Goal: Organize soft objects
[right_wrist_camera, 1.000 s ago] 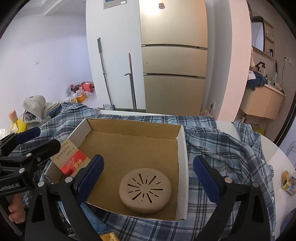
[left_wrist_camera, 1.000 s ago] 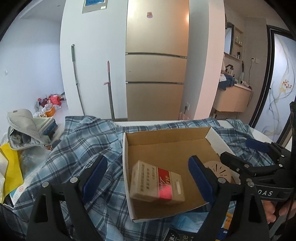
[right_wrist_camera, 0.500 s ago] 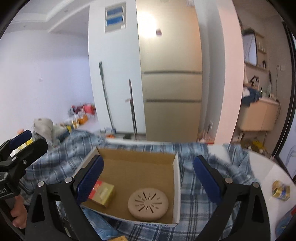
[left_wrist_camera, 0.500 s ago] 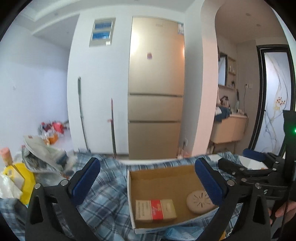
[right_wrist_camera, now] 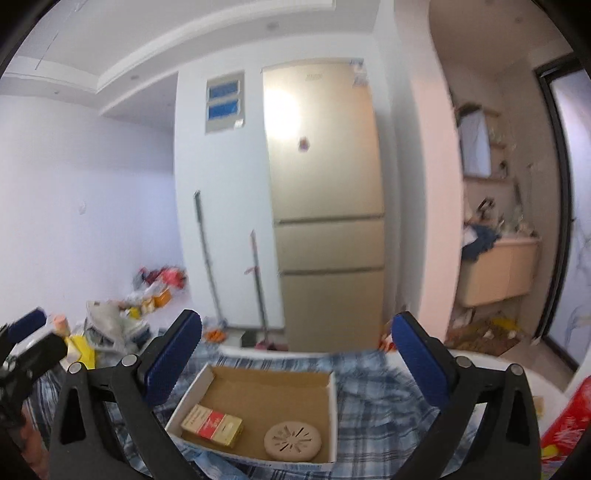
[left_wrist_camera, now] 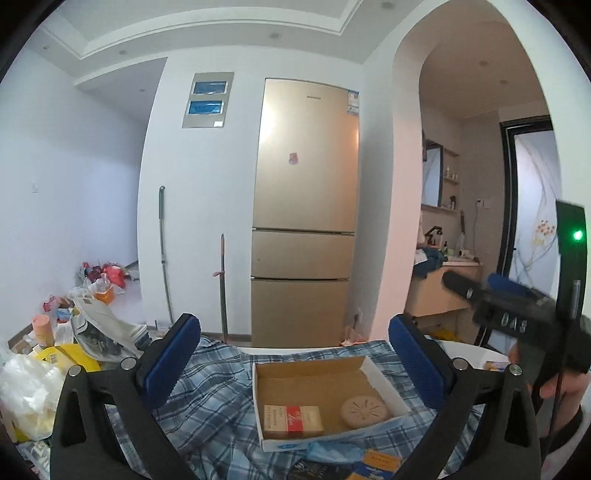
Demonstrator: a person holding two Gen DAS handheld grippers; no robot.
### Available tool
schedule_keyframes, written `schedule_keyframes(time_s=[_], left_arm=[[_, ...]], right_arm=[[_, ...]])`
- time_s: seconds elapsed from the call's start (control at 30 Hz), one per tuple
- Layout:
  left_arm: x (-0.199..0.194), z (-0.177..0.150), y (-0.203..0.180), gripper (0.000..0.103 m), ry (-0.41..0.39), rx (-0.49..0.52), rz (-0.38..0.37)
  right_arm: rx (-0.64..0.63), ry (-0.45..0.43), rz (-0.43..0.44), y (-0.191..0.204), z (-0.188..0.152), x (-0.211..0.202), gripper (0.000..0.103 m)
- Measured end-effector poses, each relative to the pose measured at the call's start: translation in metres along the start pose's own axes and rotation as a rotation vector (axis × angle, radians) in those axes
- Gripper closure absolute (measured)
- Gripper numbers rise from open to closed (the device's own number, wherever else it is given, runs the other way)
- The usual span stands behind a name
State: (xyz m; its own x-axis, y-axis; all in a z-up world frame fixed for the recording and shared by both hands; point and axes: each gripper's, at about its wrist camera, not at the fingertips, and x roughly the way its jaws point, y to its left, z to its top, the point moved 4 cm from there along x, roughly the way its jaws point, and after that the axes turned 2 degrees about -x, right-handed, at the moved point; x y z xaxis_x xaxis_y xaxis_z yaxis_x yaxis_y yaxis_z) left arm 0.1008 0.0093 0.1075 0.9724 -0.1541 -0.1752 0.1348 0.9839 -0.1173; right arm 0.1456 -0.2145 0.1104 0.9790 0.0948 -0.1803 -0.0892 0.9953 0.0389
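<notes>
Jaws of left gripper (left_wrist_camera: 293,365) and right gripper (right_wrist_camera: 295,363) wide, empty, right view blurred

Right wrist view blurred throughout

Both views are bright and evenly lit by diffuse indoor light. Recessed ceiling spots (left_wrist_camera: 274,36) are visible at 12 o'clock. Glare marks the refrigerator (left_wrist_camera: 306,155) door: faint in the left wrist view, a broad white patch (right_wrist_camera: 284,110) in the right wrist view. The left wrist view is sharp throughout. The right wrist view shows overall motion blur, strongest at 3 o'clock. Fisheye distortion curves walls and ceiling lines; black vignette fills all corners. Shadows are soft and shallow inside the cardboard box (left_wrist_camera: 317,373).
</notes>
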Motion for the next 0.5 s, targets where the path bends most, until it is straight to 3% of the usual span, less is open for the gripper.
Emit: schedule_keyframes(time_s=[0.07, 0.2, 0.5], left_arm=[[-0.013, 0.004, -0.001, 0.000, -0.006, 0.009, -0.008], [-0.035, 0.008, -0.002, 0.000, -0.031, 0.012, -0.023], [-0.065, -0.009, -0.013, 0.000, -0.046, 0.053, -0.050]], right_arm=[[0.024, -0.049, 0.007, 0.001, 0.010, -0.023, 0.000], [0.018, -0.067, 0.051, 0.005, 0.016, -0.053, 0.000], [-0.077, -0.087, 0.059, 0.005, -0.008, -0.091, 0.002]])
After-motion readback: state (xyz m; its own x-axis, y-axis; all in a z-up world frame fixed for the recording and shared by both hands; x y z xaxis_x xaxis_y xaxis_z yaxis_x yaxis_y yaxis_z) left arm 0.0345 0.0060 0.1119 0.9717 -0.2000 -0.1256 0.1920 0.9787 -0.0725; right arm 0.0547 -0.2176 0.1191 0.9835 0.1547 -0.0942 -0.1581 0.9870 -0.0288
